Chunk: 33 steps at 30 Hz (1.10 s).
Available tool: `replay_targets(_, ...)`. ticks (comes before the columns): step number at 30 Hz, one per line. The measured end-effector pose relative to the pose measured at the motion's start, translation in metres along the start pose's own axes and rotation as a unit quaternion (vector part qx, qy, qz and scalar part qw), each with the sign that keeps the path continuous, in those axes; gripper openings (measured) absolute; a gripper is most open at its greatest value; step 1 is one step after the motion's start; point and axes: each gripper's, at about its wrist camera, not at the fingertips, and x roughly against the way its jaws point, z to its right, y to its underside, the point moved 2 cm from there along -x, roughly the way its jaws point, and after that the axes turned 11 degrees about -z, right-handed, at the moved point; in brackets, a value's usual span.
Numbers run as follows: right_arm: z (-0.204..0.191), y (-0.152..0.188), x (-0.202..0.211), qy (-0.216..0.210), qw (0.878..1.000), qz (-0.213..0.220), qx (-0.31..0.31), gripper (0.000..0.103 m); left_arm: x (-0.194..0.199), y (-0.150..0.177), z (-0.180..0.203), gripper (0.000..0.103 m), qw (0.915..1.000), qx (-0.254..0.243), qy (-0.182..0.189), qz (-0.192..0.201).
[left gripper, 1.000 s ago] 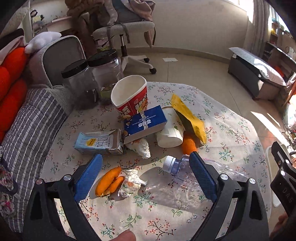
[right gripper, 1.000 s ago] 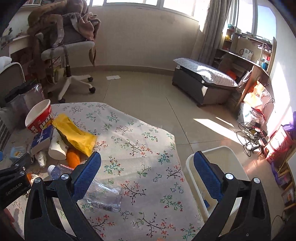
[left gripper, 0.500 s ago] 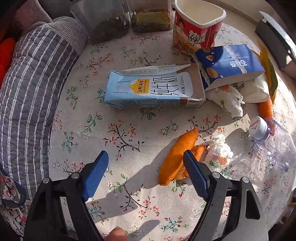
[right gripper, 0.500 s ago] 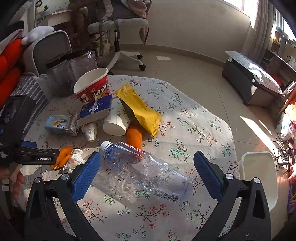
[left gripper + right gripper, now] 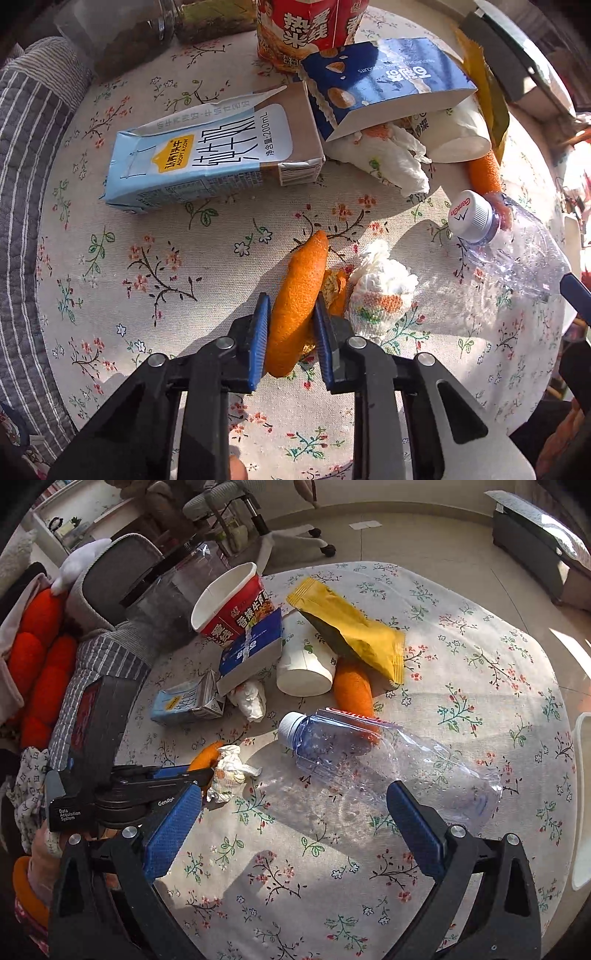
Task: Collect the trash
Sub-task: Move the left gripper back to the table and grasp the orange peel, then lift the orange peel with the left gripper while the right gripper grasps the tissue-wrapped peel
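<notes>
Your left gripper (image 5: 290, 325) is closing on the orange peel (image 5: 299, 299) lying on the counter (image 5: 207, 266). Your right gripper (image 5: 295, 819) is wide open above the plastic bottle (image 5: 384, 760).

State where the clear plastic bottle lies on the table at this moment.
In the right wrist view, the clear plastic bottle lies on its side mid-table, just beyond the open right gripper, cap towards the crumpled tissue.

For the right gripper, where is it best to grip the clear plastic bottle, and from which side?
Probably across the body of the bottle, coming from above. It lies flat on the tablecloth, and the open right gripper looks wide enough to straddle it.
</notes>
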Motion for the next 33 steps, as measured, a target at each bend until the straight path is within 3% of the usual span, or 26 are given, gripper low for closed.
replay_targets(3, -0.003, 0.001, -0.008, 0.0, 1.0, -0.007, -0.001, 0.096, 0.013, 0.009, -0.008, 0.016, 0.9996, 0.013, 0.021, 0.012)
replay_targets(8, -0.023, 0.002, -0.03, 0.01, 1.0, -0.022, 0.012, 0.096, 0.06, 0.027, -0.046, 0.016, 0.9932, 0.063, -0.013, 0.097)
replay_targets(11, -0.041, -0.003, -0.048, 0.012, 1.0, -0.027, 0.012, 0.095, 0.086, 0.036, -0.055, 0.016, 0.9869, 0.085, -0.011, 0.137)
replay_targets(13, -0.051, -0.007, -0.063, 0.013, 0.999, -0.033, 0.01, 0.089, 0.095, 0.043, -0.06, 0.016, 0.9839, 0.095, -0.005, 0.151)
replay_targets(17, -0.066, -0.011, -0.089, 0.02, 0.999, -0.046, 0.014, 0.081, 0.102, 0.044, -0.066, 0.016, 0.982, 0.099, -0.002, 0.161)
replay_targets(19, -0.069, -0.013, -0.097, 0.018, 0.999, -0.045, 0.019, 0.066, 0.104, 0.043, -0.068, 0.016, 0.9826, 0.096, -0.002, 0.159)
replay_targets(20, -0.07, -0.014, -0.099, 0.024, 0.999, -0.043, 0.022, 0.062, 0.102, 0.028, -0.067, 0.016, 0.9831, 0.095, -0.002, 0.157)
replay_targets(22, -0.069, -0.016, -0.097, 0.032, 0.998, -0.036, 0.028, 0.04, 0.098, 0.025, -0.067, 0.016, 0.9832, 0.094, -0.002, 0.156)
replay_targets(23, -0.067, -0.016, -0.097, 0.024, 0.999, -0.041, 0.025, 0.035, 0.096, 0.024, -0.067, 0.016, 0.983, 0.095, -0.002, 0.157)
replay_targets(33, -0.059, -0.008, -0.044, 0.007, 0.999, 0.015, 0.039, 0.032, 0.103, 0.024, -0.059, 0.016, 0.9791, 0.09, 0.012, 0.182)
